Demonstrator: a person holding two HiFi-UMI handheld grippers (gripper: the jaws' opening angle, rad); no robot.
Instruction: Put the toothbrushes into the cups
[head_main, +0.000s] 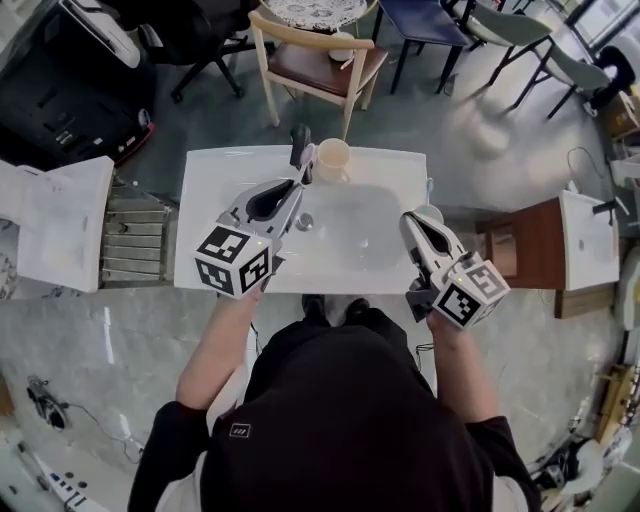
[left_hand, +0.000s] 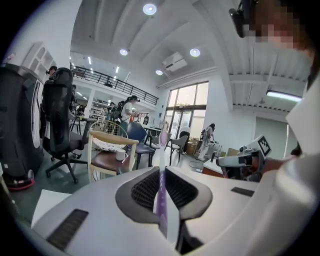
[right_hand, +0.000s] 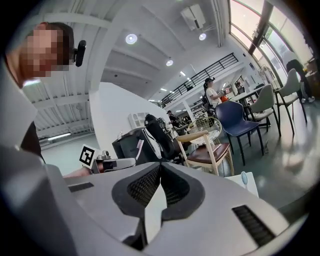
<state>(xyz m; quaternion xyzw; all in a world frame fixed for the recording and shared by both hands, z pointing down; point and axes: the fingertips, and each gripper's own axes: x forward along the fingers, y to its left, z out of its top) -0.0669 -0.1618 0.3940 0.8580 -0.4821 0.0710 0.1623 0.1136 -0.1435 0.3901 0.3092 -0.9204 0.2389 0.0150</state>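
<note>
A purple toothbrush (left_hand: 161, 165) stands upright between the jaws of my left gripper (left_hand: 161, 172), which is shut on its handle. In the head view that left gripper (head_main: 303, 180) hovers over the white basin top (head_main: 215, 200), just short of the cream cup (head_main: 332, 160) beside the dark faucet (head_main: 299, 145). My right gripper (head_main: 409, 219) sits over the basin's right side, next to what looks like a second pale cup (head_main: 431, 212). Its jaws (right_hand: 160, 167) meet at the tips with nothing between them. A blue toothbrush head (right_hand: 243, 178) lies on the counter edge.
A wooden chair (head_main: 315, 60) holding a small cup stands just beyond the basin. More chairs and tables fill the room behind it. A brown cabinet (head_main: 535, 245) is at the right, a white counter (head_main: 60, 220) at the left, and a black office chair (left_hand: 60, 120) further left.
</note>
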